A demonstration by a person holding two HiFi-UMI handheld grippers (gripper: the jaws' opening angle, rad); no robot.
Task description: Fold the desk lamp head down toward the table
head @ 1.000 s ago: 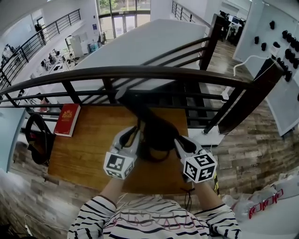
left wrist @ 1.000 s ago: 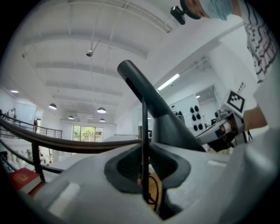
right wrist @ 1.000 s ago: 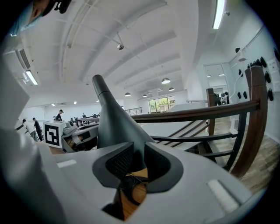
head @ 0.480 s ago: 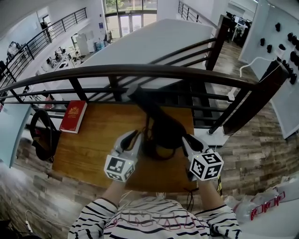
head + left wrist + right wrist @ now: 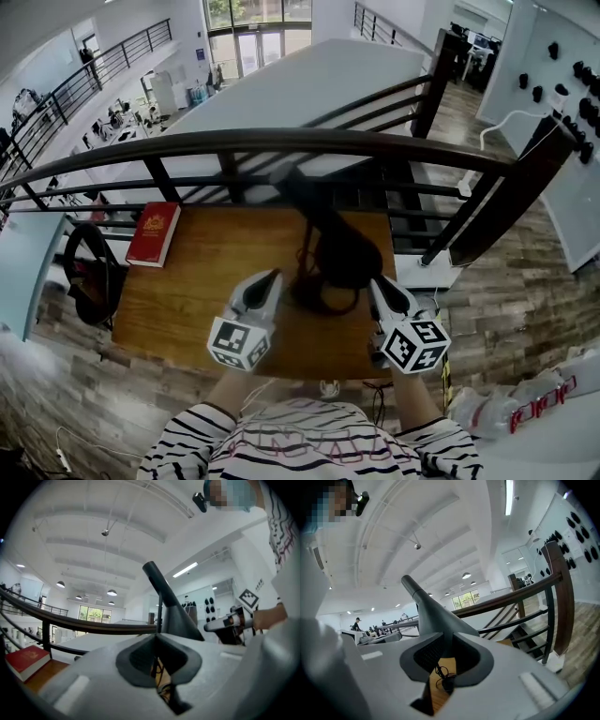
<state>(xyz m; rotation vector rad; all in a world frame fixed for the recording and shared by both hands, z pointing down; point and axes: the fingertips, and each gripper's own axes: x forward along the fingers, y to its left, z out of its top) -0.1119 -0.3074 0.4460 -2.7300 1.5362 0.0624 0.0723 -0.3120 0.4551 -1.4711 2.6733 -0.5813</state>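
- On brown wooden table (image 5: 187,300) by dark metal railing (image 5: 281,142): black cone-headed desk lamp (image 5: 342,248), head low, just ahead of both grippers.
- Left gripper (image 5: 271,277) just closed fully, empty; right gripper (image 5: 377,284) narrowing, slightly apart, empty.
- Suggests release, fold likely finished.

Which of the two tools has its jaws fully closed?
The left tool: its jaws meet. On the right tool, the jaws have just been closing but stand apart, empty.

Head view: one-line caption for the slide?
Left gripper, shut, and right gripper, empty jaws narrowly apart after closing further, flank the black desk lamp on the wooden table.
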